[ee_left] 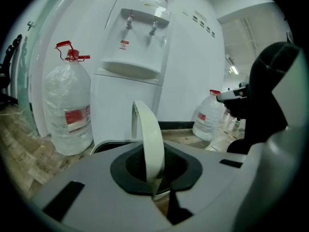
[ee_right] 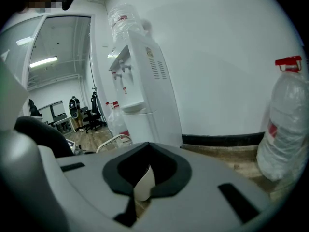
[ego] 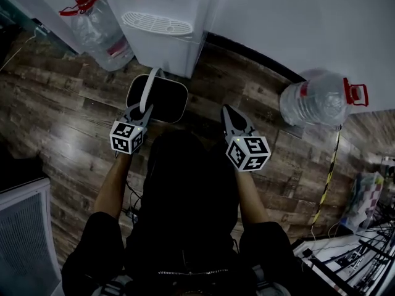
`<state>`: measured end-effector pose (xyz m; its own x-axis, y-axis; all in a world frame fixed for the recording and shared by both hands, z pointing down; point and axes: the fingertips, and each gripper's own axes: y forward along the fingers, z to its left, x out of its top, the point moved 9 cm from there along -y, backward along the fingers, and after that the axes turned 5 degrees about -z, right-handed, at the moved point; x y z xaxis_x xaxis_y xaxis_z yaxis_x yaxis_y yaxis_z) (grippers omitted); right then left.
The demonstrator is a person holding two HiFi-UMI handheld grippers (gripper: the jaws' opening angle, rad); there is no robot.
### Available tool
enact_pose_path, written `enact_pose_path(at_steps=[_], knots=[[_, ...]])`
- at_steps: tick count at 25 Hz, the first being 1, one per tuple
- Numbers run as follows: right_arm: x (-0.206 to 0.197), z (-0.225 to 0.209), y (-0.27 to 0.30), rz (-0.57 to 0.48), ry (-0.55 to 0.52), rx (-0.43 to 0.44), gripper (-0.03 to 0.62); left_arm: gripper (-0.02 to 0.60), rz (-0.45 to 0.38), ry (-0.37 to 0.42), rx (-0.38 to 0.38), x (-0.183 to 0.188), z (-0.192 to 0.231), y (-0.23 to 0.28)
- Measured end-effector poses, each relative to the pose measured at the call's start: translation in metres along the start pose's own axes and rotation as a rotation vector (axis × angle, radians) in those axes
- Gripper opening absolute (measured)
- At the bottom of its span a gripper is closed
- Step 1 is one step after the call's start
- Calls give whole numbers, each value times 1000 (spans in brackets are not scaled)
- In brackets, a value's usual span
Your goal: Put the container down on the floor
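FLOOR-BOUND: the L gripper (ego: 139, 112) is clamped on the thin white plastic strip handle (ee_left: 149, 144) of a rounded-rectangular plastic container, white at the rim & dark inside (ego: 183, 106). The container hangs just in front of the tall white floor-standing water dispenser (ego: 163, 36), low over the brown wood-plank floor (ego: 74, 122). No view shows whether its base touches the planks yet. In the L gripper view both jaws pinch the handle near the top of its arch, with the container's rim showing just below, on the dispenser side. The R gripper (ego: 229, 113) hangs beside the container, a little farther out from the dispenser, jaws brought together & carrying nothing of the job. A pale sliver (ee_right: 144, 182) shows at their seam & cannot be identified. 2 large clear plastic water bottles w/ red caps & carry loops (ego: 99, 32) flank the dispenser, 1 just beside it, the other well apart along the wall. Judged from the look of it, the container is empty, so probably light, stiff-walled & not fragile. The handle is the weak point: a thin, smooth strip that likely flexes & pivots at its ends, so the body can swing or tip under a 1-point hold. The middle of the arch, about where the jaws sit, seems the best grip for a level hang. The strip may slide in the pads if tilted.
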<state>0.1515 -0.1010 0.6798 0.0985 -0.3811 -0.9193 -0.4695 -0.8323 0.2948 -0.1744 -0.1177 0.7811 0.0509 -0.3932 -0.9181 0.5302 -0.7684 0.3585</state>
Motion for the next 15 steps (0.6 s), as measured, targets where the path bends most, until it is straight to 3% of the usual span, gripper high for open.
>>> enact_pose_path(at_steps=[5, 10, 15], knots=[[-1, 1, 2, 3, -3, 2, 9, 15, 13, 4, 51, -4, 12, 9], [-2, -2, 0, 13, -4, -11, 11, 12, -47, -22, 117, 7, 12, 32], [-2, -9, -4, 14, -4, -28, 9, 12, -51, 4, 126, 27, 11, 50]])
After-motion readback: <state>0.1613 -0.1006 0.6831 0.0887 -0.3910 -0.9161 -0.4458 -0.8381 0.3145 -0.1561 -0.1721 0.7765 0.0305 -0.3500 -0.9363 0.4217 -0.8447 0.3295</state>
